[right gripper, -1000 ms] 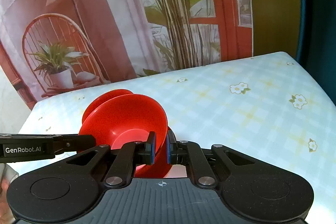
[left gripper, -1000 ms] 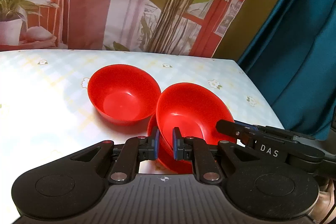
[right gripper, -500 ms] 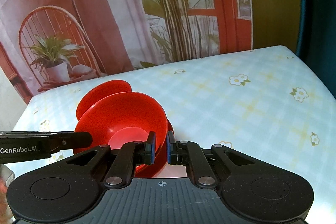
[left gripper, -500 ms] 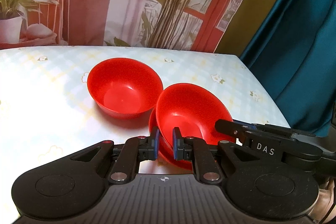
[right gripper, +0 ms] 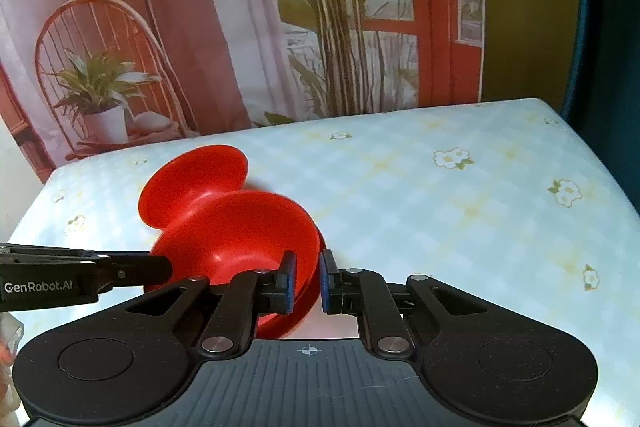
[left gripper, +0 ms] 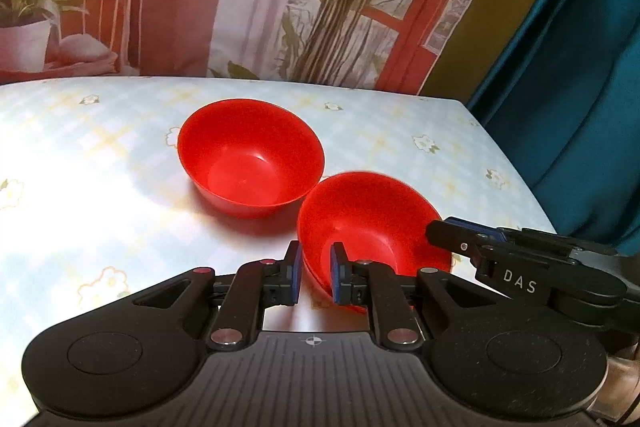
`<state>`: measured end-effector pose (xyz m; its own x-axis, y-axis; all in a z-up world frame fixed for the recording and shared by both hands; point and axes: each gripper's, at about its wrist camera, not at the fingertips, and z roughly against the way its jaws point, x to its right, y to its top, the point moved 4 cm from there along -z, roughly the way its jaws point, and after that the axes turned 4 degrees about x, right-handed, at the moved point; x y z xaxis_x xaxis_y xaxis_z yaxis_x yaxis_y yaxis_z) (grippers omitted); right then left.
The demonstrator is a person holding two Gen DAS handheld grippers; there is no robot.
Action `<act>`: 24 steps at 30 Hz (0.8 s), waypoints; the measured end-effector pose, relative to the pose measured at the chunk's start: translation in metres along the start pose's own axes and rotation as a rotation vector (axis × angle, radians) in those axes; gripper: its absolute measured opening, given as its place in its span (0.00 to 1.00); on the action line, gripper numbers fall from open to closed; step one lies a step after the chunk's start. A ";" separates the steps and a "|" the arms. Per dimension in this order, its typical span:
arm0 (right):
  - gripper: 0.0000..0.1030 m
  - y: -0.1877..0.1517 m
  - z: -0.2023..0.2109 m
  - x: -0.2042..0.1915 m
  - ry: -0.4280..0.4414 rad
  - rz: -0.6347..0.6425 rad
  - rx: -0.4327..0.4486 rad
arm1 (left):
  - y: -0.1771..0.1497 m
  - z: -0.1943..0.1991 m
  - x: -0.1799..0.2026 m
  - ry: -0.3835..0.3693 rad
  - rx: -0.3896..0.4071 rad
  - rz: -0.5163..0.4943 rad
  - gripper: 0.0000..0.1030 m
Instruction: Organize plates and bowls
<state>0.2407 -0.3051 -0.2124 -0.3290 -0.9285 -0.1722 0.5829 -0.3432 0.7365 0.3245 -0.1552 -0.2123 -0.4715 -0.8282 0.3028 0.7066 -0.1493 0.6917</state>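
A near red bowl [left gripper: 372, 223] sits nested on a red dish whose edge shows beneath it. A second red bowl [left gripper: 250, 157] stands just behind it to the left, on the flowered tablecloth. My left gripper [left gripper: 314, 273] is shut on the near bowl's left rim. My right gripper [right gripper: 306, 281] is shut on the same bowl [right gripper: 240, 239] at its right rim. The second bowl [right gripper: 192, 183] shows behind it in the right wrist view. Each gripper's fingers [left gripper: 460, 237] show in the other's view.
The table [right gripper: 460, 211] has a pale blue checked cloth with small flowers. Its right edge [left gripper: 516, 167] borders a teal curtain [left gripper: 580, 67]. A printed backdrop with plants and a chair stands along the far edge.
The held bowl and dish have moved lower and right, away from the second bowl. Both grippers' fingers stand slightly wider apart on the rim than before.
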 end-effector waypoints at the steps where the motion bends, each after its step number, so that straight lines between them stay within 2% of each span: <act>1: 0.13 0.000 0.001 0.000 -0.004 0.002 0.001 | 0.000 0.001 -0.001 -0.005 0.005 0.003 0.17; 14: 0.14 0.013 0.005 -0.002 -0.002 0.011 0.026 | 0.017 0.027 -0.024 0.010 0.077 0.054 0.18; 21: 0.15 0.027 -0.003 -0.013 0.024 0.021 0.041 | 0.034 0.035 -0.044 0.052 0.134 0.075 0.18; 24: 0.17 0.033 -0.008 -0.019 0.036 0.032 0.044 | 0.046 0.034 -0.049 0.078 0.156 0.050 0.18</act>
<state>0.2725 -0.2997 -0.1900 -0.2830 -0.9438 -0.1707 0.5593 -0.3070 0.7701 0.3622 -0.1033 -0.1727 -0.3911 -0.8727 0.2922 0.6350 -0.0261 0.7721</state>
